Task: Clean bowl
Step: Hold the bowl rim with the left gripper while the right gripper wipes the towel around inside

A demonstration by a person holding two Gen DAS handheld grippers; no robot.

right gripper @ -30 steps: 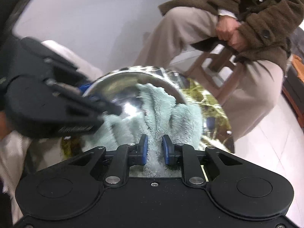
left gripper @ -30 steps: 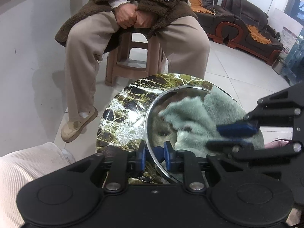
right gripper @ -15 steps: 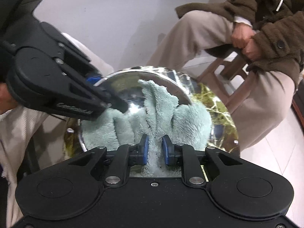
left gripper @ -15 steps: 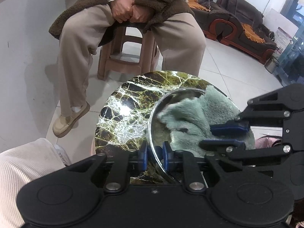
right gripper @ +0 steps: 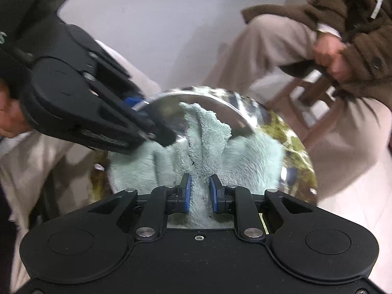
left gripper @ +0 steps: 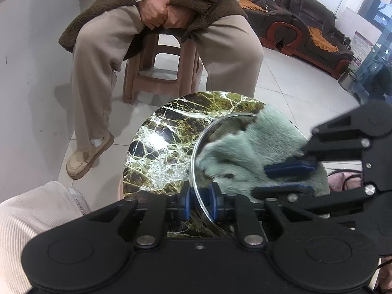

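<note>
Left gripper (left gripper: 199, 202) jaws clamped on the rim of the shiny round steel bowl (left gripper: 196, 152); right gripper (right gripper: 200, 193) jaws clamped on the pale green fluffy cloth (right gripper: 250, 156) inside it, above the round green-veined marble tabletop (left gripper: 161, 147).

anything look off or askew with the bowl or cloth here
Nothing looks spilled or damaged. The steel bowl is tipped up on the marble table, but only because the left tool pinches its rim. The green cloth is bunched inside it, clamped in the right tool.
</note>
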